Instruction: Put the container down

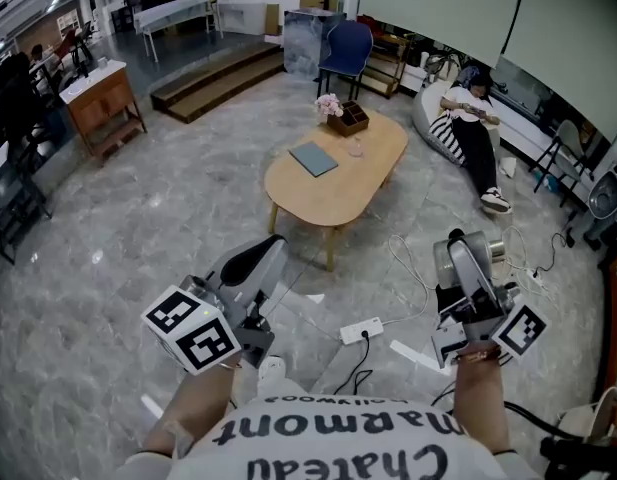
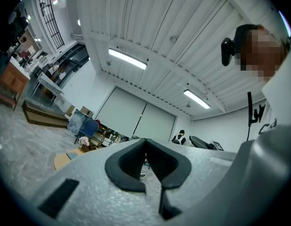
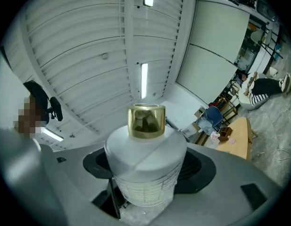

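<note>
Marble-patterned floor [image 1: 138, 228], grey, covering the whole room I am looking down on. Oval wooden coffee table [image 1: 338, 193], standing ahead, well apart from both grippers. Person [image 1: 473, 128] seated on a cushion beyond the table's right end. Blue chair [image 1: 346, 46] behind the table. Left gripper [image 1: 268, 253], held low at my left, jaws together with the dark pads meeting and nothing between them. Right gripper [image 1: 466, 258], held at my right, jaws spread wide and clamped on the container [image 3: 145, 149]: a white body with a ribbed lower part and a gold cap [image 3: 146, 121], carried in the air, clear of the table. White power strip [image 1: 361, 330] on the floor between the grippers. Blue-grey book [image 1: 314, 159] and wooden box [image 1: 350, 119] on the tabletop.
</note>
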